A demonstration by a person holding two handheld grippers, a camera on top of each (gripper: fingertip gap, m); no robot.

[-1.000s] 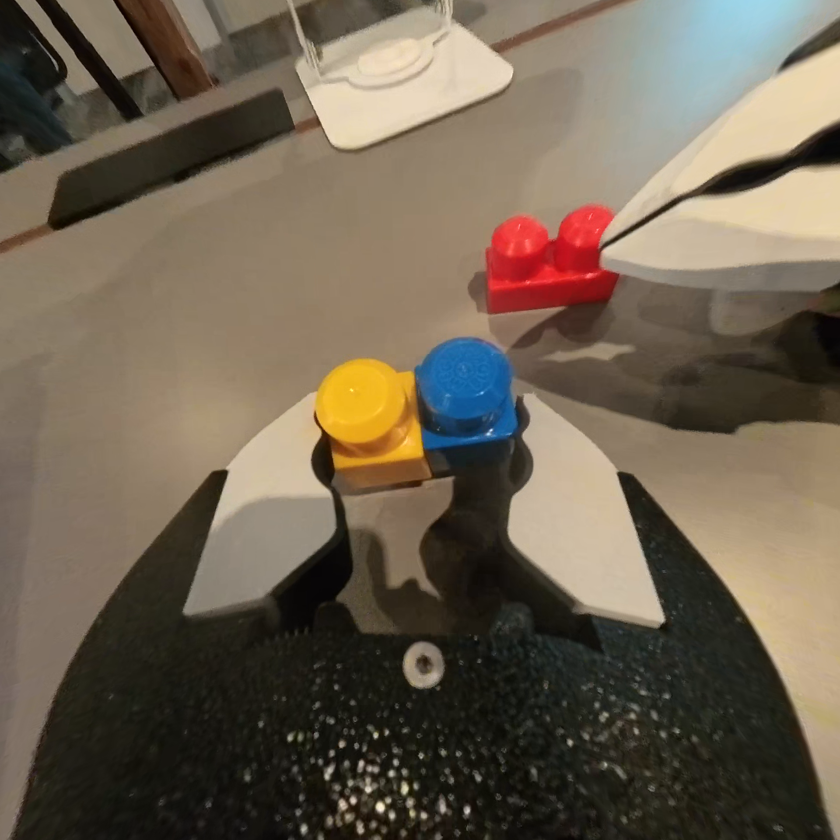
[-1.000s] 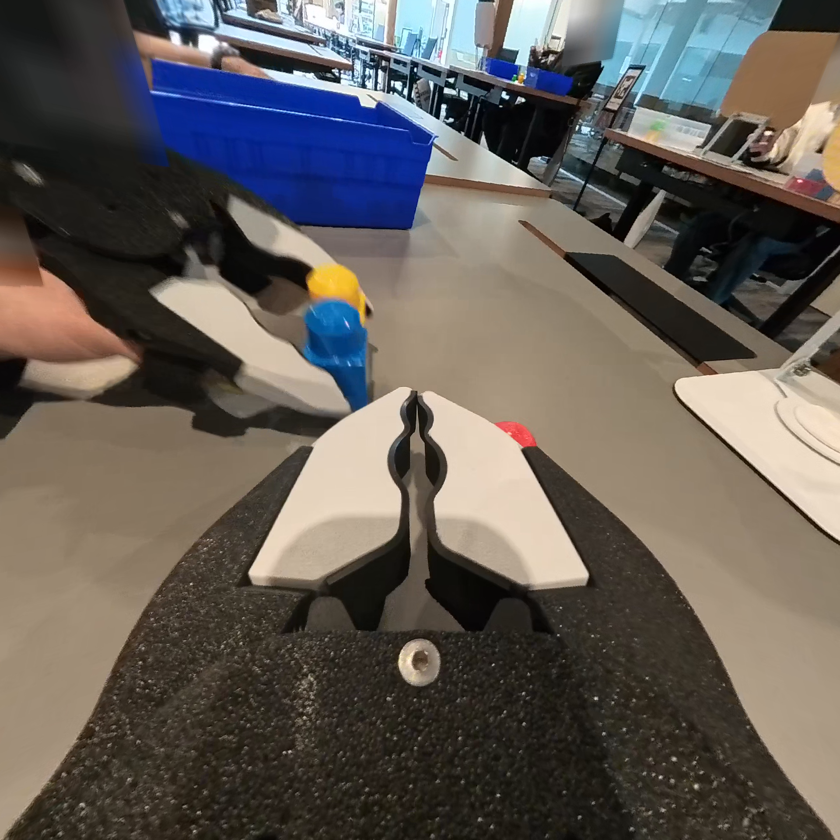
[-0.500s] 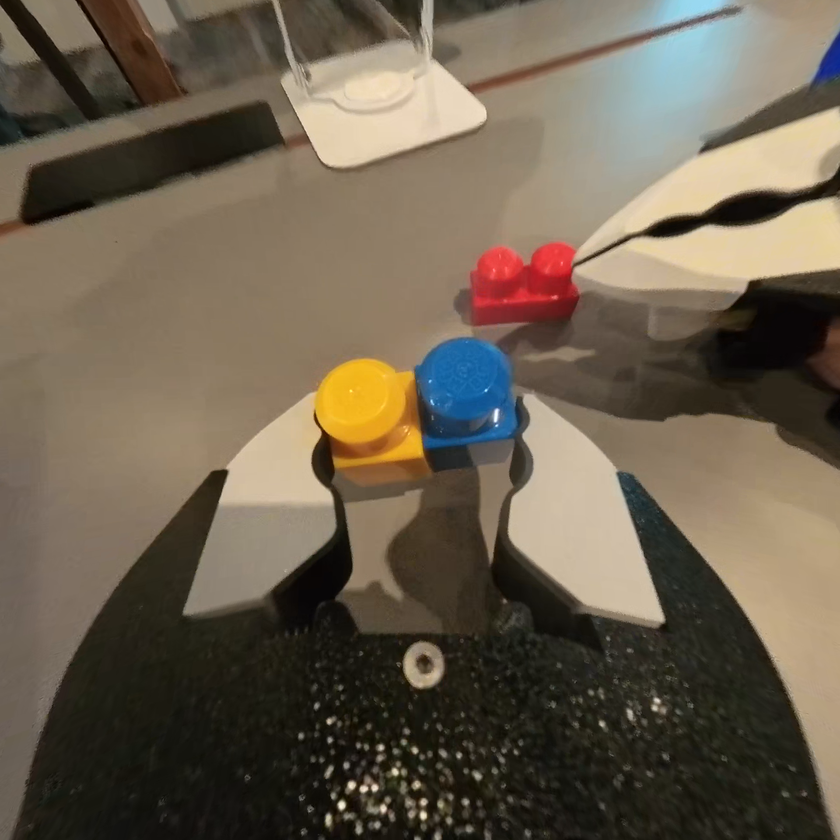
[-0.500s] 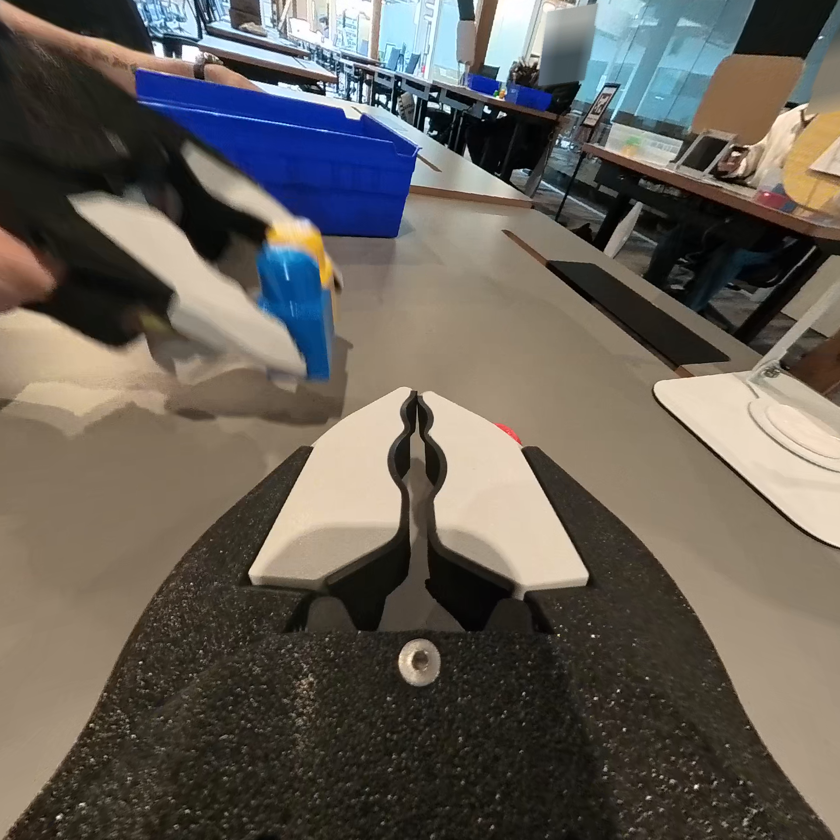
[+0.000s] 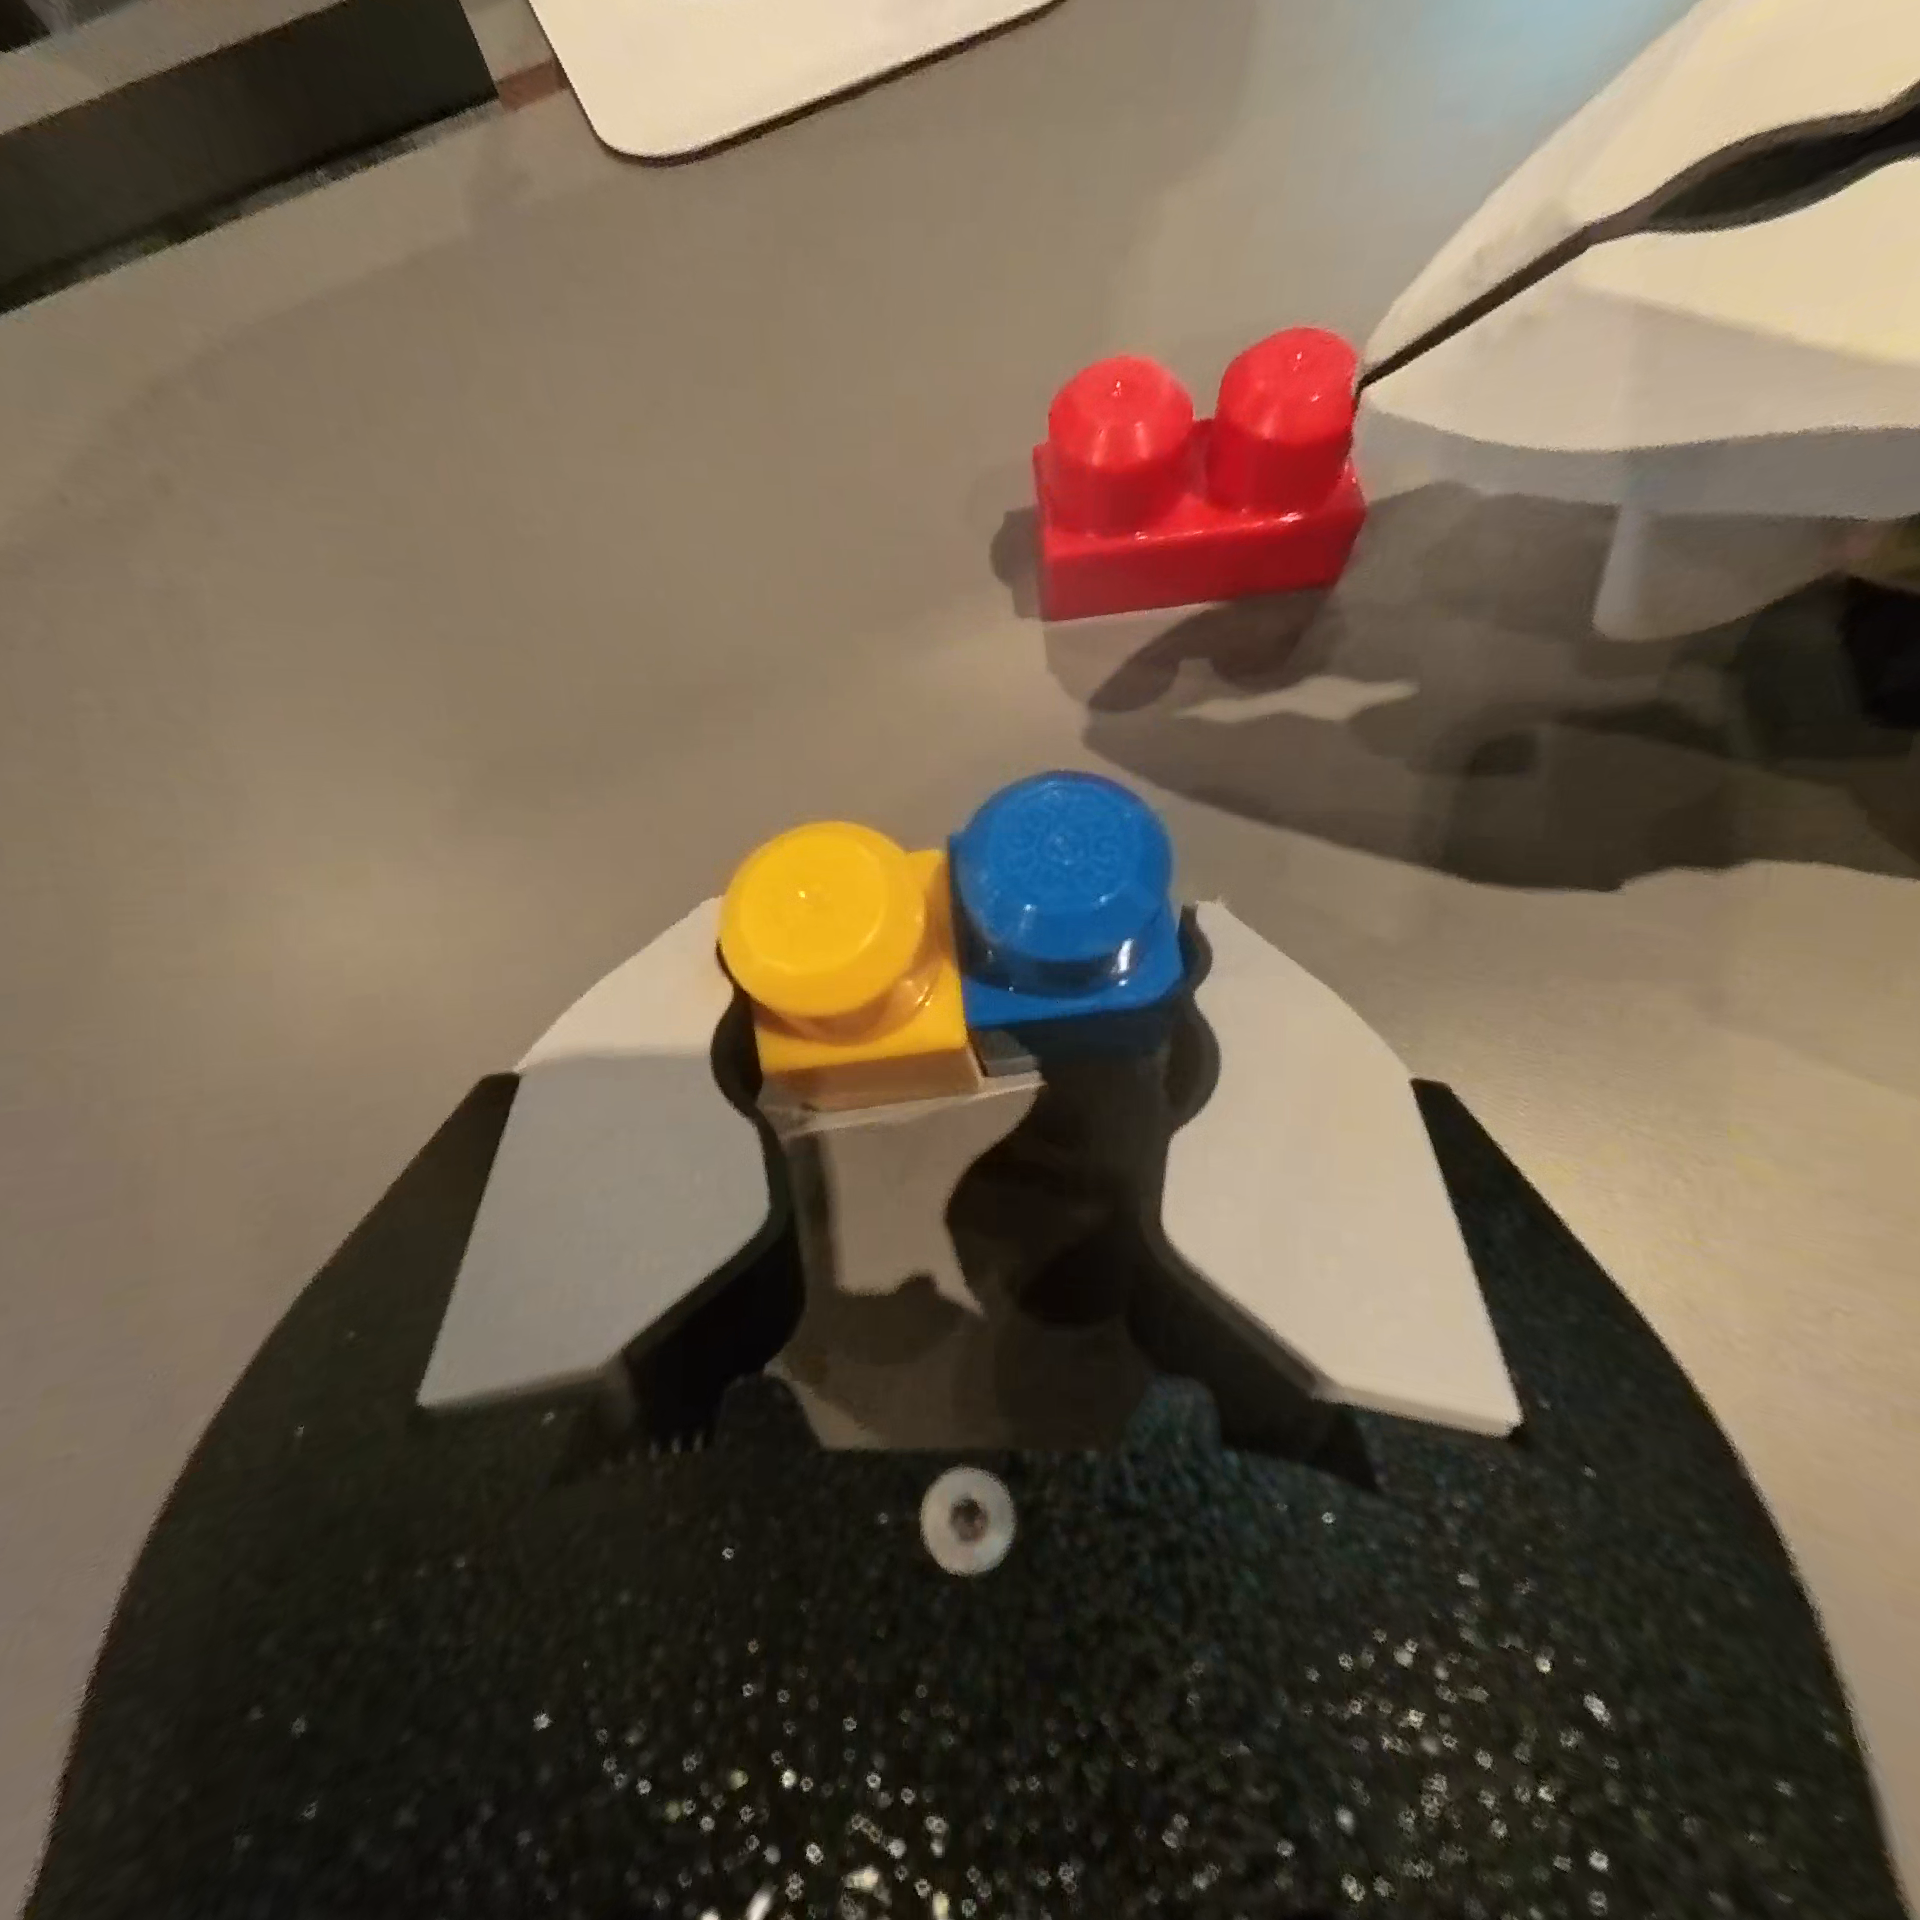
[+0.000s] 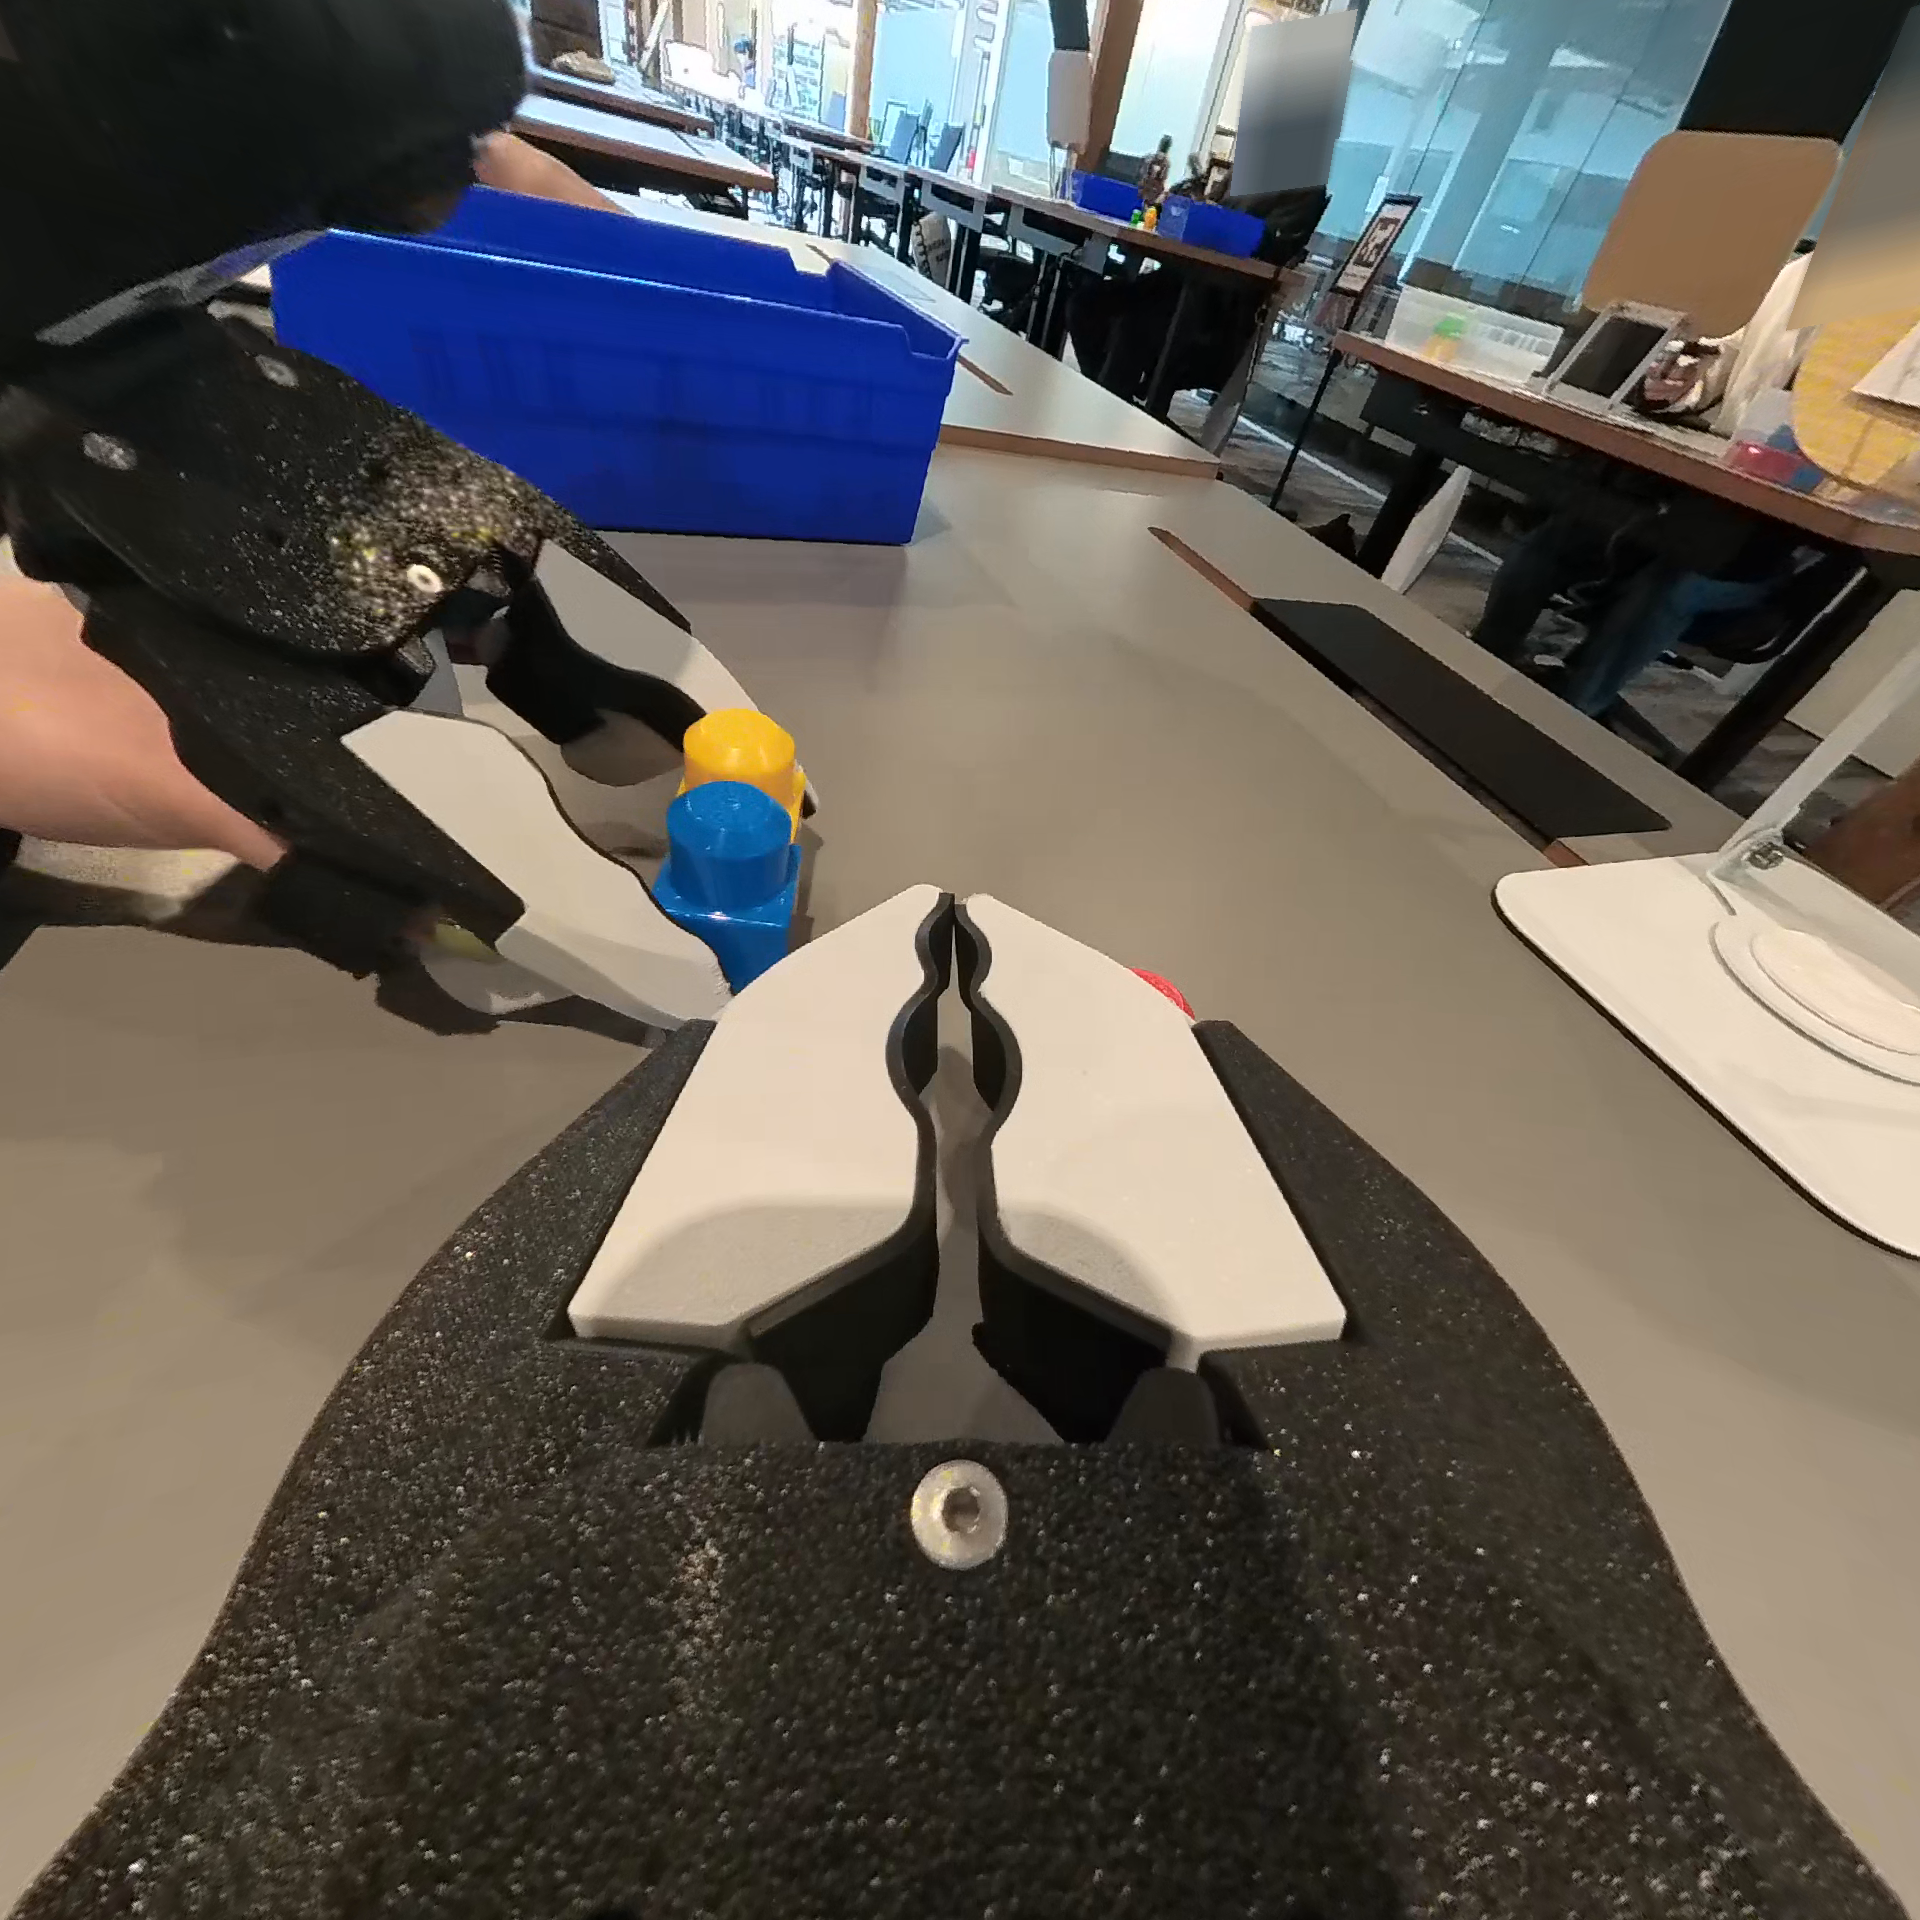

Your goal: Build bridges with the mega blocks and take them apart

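Tongs, left (image 5: 961, 971): clamped on glossy single-stud plastic yellow block (image 5: 831, 961) and blue block (image 5: 1060, 914) pressed side by side. Right tongs (image 6: 951, 904): together, tips touching red two-stud plastic block (image 5: 1195, 488) on matte grey tabletop (image 5: 416, 623). Versus half a second earlier, left tongs sit nearer the red block.

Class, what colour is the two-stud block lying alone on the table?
Red; it shows best in the left wrist view.

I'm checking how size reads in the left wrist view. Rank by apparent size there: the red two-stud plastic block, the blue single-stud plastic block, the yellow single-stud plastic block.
1. Red two-stud plastic block, largest though farthest.
2. and 3. Blue single-stud plastic block and yellow single-stud plastic block: near alike, so no ranking. The blue stud looks slightly bigger, perhaps only from nearness to the camera.
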